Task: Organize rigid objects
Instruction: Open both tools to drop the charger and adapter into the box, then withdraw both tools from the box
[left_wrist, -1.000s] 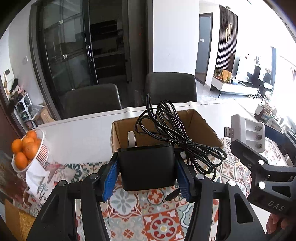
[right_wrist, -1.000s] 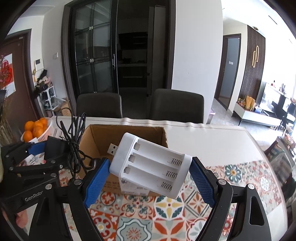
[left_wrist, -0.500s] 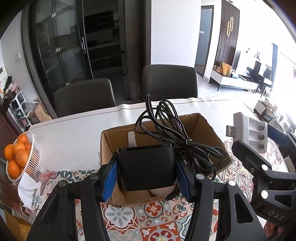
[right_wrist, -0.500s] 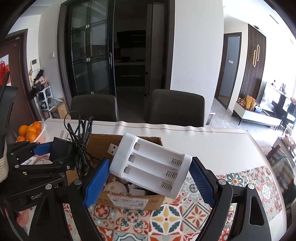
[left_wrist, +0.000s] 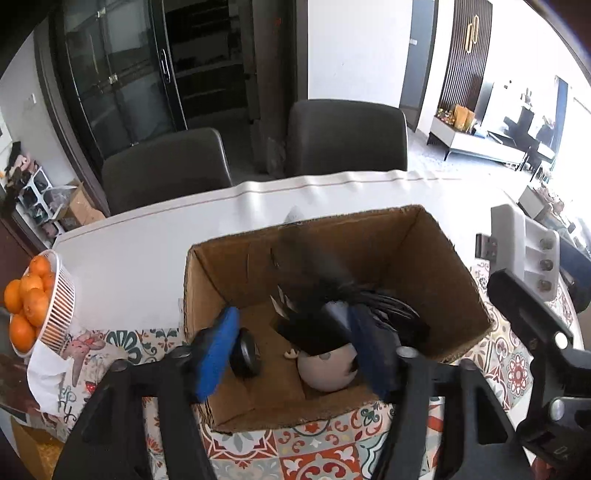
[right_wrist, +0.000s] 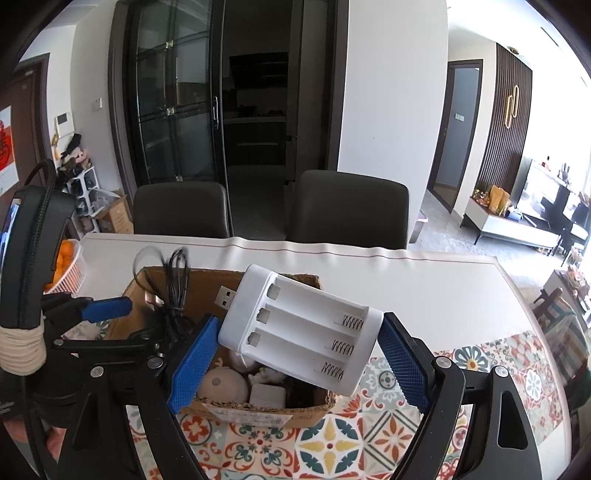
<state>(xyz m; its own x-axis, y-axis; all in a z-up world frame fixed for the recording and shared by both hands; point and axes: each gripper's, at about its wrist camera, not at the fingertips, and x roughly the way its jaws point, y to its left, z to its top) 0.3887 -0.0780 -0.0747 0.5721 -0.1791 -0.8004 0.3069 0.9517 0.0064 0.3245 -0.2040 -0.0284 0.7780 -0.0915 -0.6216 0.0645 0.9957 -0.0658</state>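
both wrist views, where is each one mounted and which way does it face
Left wrist: on the left hand-held gripper, looking down into the cardboard box; its open blue fingers show.
Right wrist: on the right hand-held gripper, facing across the table; its fingers hold the white battery charger.
Shared: box, charger, orange basket, each other's gripper.

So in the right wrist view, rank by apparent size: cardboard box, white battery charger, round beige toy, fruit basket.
Largest to smallest as they appear:
1. Cardboard box, though partly hidden.
2. White battery charger; it sits nearest the lens, which inflates it.
3. Round beige toy and fruit basket: similar, both partly hidden, so unranked.
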